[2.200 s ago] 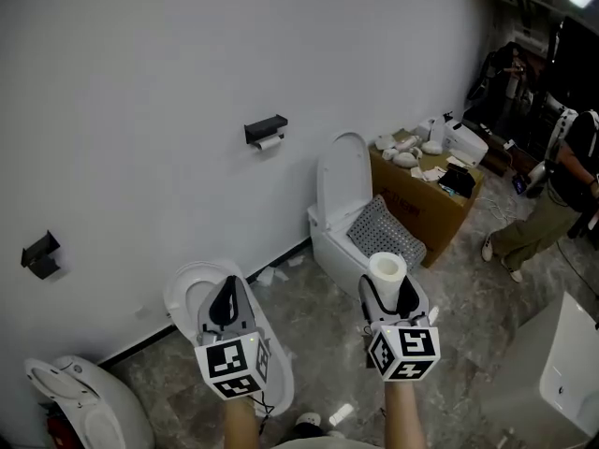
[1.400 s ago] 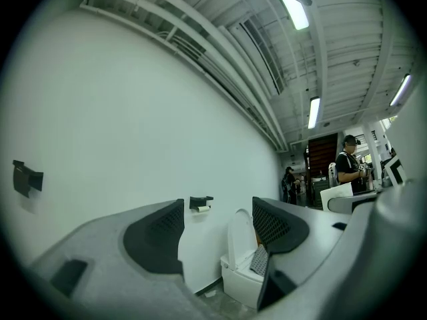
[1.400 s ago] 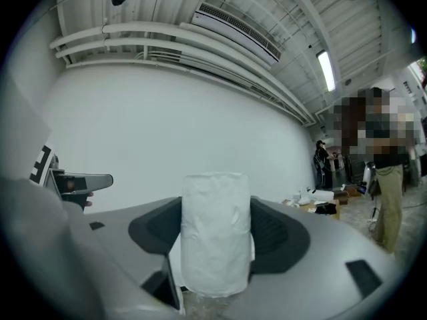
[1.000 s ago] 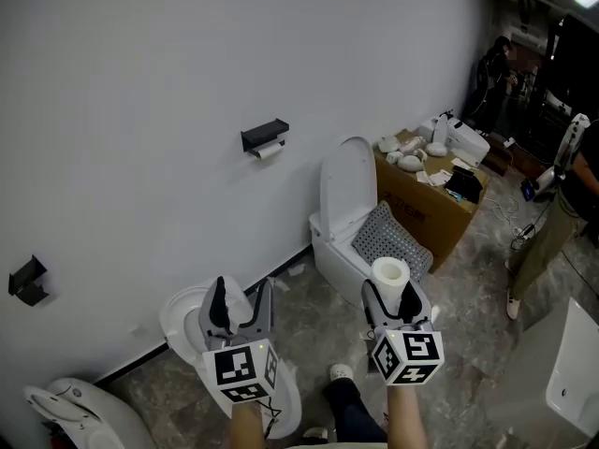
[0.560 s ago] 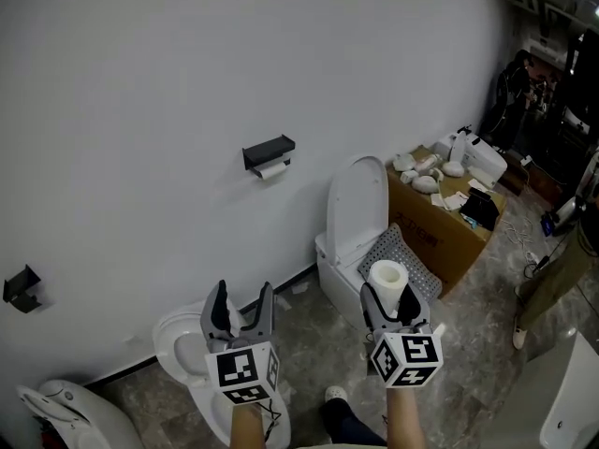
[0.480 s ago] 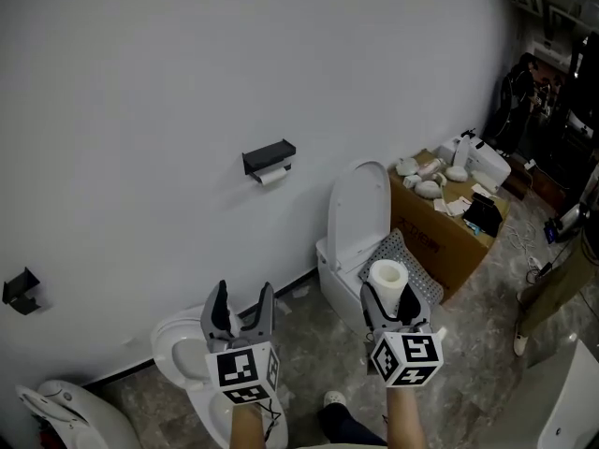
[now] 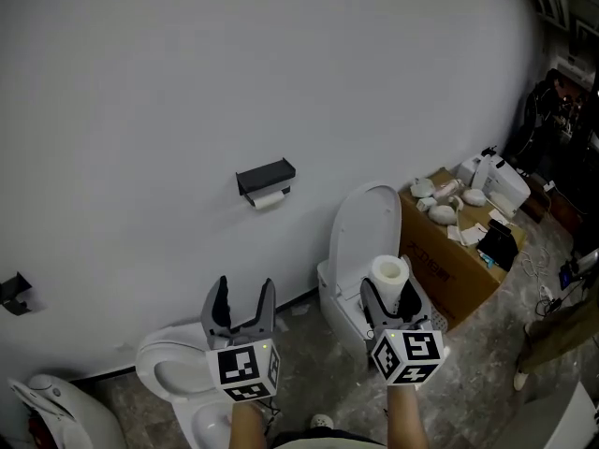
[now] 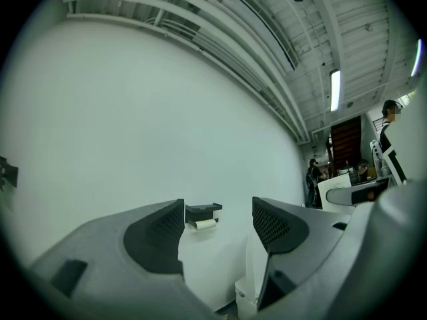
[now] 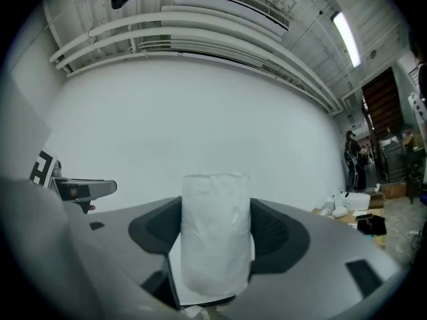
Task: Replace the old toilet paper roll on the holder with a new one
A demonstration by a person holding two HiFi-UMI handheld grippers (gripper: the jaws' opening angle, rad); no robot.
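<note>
Where floor (image 7: 323, 368) meets white wall (image 7: 234, 64), holder (image 7: 266, 178), toilet (image 7: 367, 227), box (image 7: 459, 269)

1. The left gripper (image 7: 244, 290) is showing two grey jaws lined with dark, cross-hatched pads (image 8: 270, 222).
2. The right gripper (image 7: 390, 295) is wearing the same grey shell and dark textured pads.
3. Each gripper is carrying a white cube (image 7: 245, 372) printed with black square markers at its rear.

White wall (image 7: 140, 82), grey stone floor (image 7: 482, 344), white toilet (image 7: 365, 237), cluttered cardboard box (image 7: 454, 269)
</note>
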